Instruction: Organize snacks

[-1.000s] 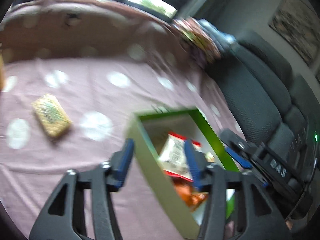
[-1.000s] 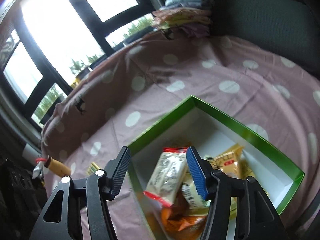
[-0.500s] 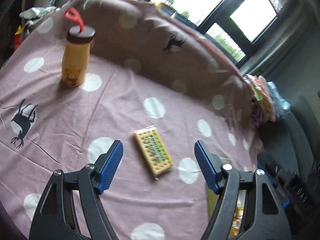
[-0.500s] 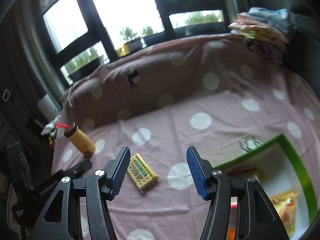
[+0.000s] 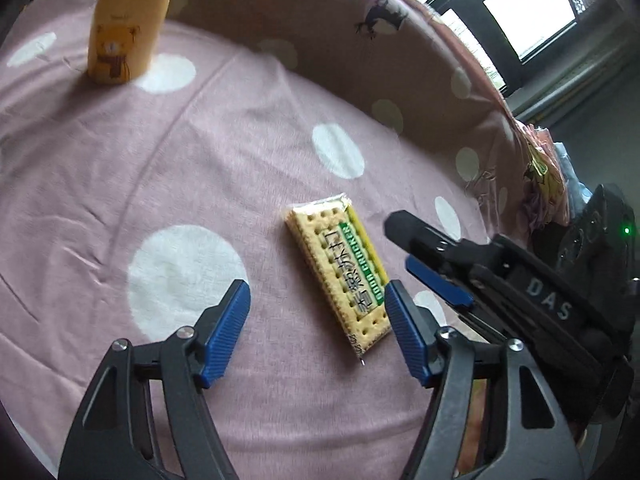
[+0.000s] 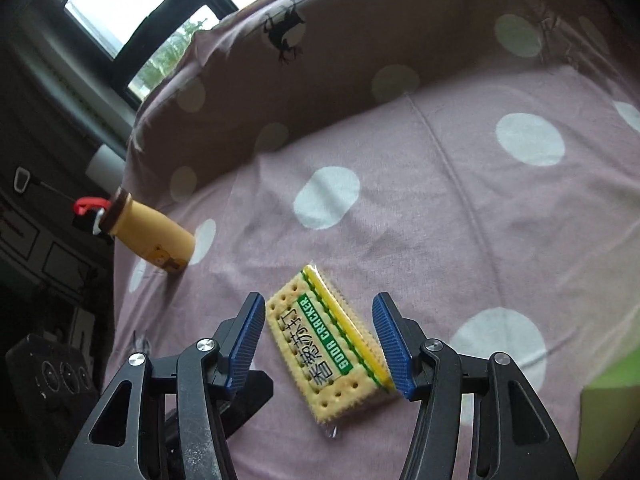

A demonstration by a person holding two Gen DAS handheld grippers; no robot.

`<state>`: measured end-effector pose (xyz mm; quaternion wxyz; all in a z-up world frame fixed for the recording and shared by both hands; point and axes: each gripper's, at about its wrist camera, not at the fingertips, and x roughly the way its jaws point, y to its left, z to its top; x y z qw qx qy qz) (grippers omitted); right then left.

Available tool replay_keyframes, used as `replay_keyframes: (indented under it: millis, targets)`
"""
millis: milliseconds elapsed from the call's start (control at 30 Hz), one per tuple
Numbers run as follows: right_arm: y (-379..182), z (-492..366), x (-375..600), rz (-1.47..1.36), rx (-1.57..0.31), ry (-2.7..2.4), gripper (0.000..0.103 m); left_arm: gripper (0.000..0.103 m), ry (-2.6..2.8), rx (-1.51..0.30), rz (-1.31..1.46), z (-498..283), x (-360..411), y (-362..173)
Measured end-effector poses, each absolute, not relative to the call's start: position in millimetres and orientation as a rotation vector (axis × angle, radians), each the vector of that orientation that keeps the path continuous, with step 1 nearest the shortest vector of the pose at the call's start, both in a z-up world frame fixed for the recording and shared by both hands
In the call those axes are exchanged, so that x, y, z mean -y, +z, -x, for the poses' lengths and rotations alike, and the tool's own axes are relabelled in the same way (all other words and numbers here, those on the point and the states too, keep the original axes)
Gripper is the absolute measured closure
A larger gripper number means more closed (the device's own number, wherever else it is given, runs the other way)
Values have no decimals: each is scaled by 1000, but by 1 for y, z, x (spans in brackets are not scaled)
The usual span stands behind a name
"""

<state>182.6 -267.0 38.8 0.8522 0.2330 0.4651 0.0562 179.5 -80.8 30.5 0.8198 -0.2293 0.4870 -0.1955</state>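
Observation:
A clear packet of soda crackers [image 5: 340,268] with a green and yellow label lies flat on the pink dotted cloth [image 5: 200,152]. My left gripper [image 5: 316,292] hovers just short of it, jaws closing, with only the packet's near end between the blue pads and neither pad pressing it. My right gripper [image 6: 320,304] straddles the same packet [image 6: 328,344] from the other side. Its jaws are closing a little; the right pad [image 6: 390,344] is close against the yellow edge and the left pad stands clear. The right gripper [image 5: 404,244] also shows in the left wrist view.
A yellow bear-print bottle [image 5: 120,36] [image 6: 152,240] with a brown cap and red loop stands further back on the cloth. A corner of the green box [image 6: 612,380] shows at the right edge. Folded fabric [image 5: 540,168] is piled beyond the table; windows lie behind.
Both grippers swung away from the green box of snacks and came down close over the cracker packet. The left jaws stand narrower than half a second ago.

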Motion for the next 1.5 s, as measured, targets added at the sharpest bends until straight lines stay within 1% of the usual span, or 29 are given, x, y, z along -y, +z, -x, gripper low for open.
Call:
replay_keyframes:
  millis: [33, 67, 100, 200, 233, 267, 500, 700, 800, 1000, 1167, 1367, 1500]
  targets:
    - [35, -184, 268, -494, -992, 117, 49, 46, -426, -1047, 500, -180, 83, 27]
    - [30, -185, 269, -502, -1010, 113, 52, 51, -446, -1055, 505, -180, 87, 24]
    - [25, -187, 270, -515, -1022, 117, 53, 53, -457, -1056, 501, -180, 92, 23]
    - [16, -190, 270, -541, -1030, 152, 54, 69, -469, -1045, 493, -178, 99, 21]
    - [14, -191, 269, -537, -1025, 155, 54, 80, -481, -1054, 498, -179, 101, 18]
    - [14, -190, 268, -529, -1022, 152, 56, 78, -486, -1060, 501, -179, 103, 16]
    - [27, -181, 270, -572, -1024, 178, 57, 79, -457, -998, 384, -165, 111, 44]
    - [82, -142, 274, -577, -951, 183, 57, 79, -508, -920, 319, -131, 114, 91]
    - [118, -105, 280, -545, -875, 155, 57, 79, -568, -874, 286, -98, 121, 119]
    - [159, -31, 301, -548, -761, 63, 57, 79, -696, -824, 219, -35, 146, 152]
    - [163, 23, 326, -582, -712, -66, 57, 79, -807, -847, 147, -2, 178, 153]
    - [157, 56, 362, -612, -690, -181, 57, 79, -913, -876, 93, 17, 222, 142]
    - [139, 67, 397, -702, -703, -210, 57, 79, -955, -916, 49, 16, 255, 129]
